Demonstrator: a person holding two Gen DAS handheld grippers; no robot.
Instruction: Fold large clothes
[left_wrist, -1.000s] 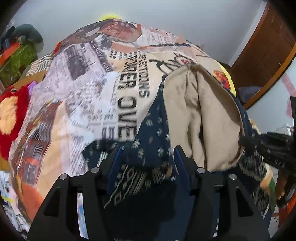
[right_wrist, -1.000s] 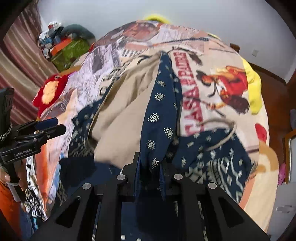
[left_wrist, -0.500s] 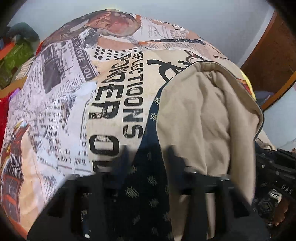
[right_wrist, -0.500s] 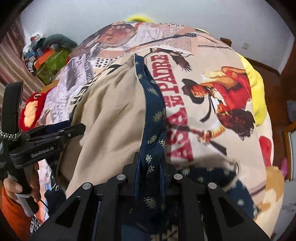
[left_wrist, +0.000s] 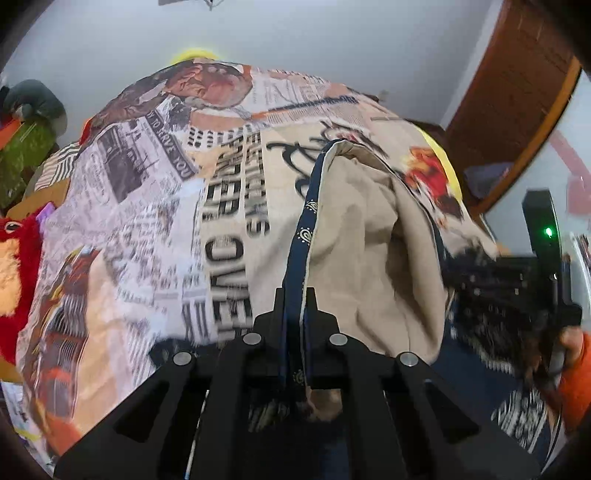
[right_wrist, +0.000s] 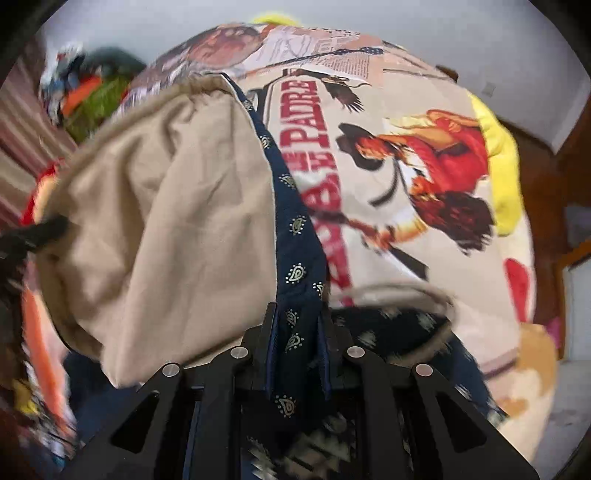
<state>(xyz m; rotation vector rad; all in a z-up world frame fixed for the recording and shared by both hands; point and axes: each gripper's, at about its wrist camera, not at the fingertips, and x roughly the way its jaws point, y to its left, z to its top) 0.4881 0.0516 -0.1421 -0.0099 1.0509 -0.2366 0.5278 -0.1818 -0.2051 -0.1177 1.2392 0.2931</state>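
Jaws of left gripper (left_wrist: 294, 295) and right gripper (right_wrist: 296, 314) clamp garment (right_wrist: 177, 206) hem, angled downward

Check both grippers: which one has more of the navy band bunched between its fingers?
The right gripper: a wide fold of the navy paisley band fills it. The left gripper pinches only a thin edge.

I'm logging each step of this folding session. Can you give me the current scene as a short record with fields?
garment: large navy paisley-print cloth with beige lining, lifted over the bed
surface: bed under a printed poster-and-newspaper bedspread
left gripper: jaws have just closed, shut on the garment's navy edge
right gripper: shut on the navy edge
beside the bed: red plush toy
fold status: not yet laid flat
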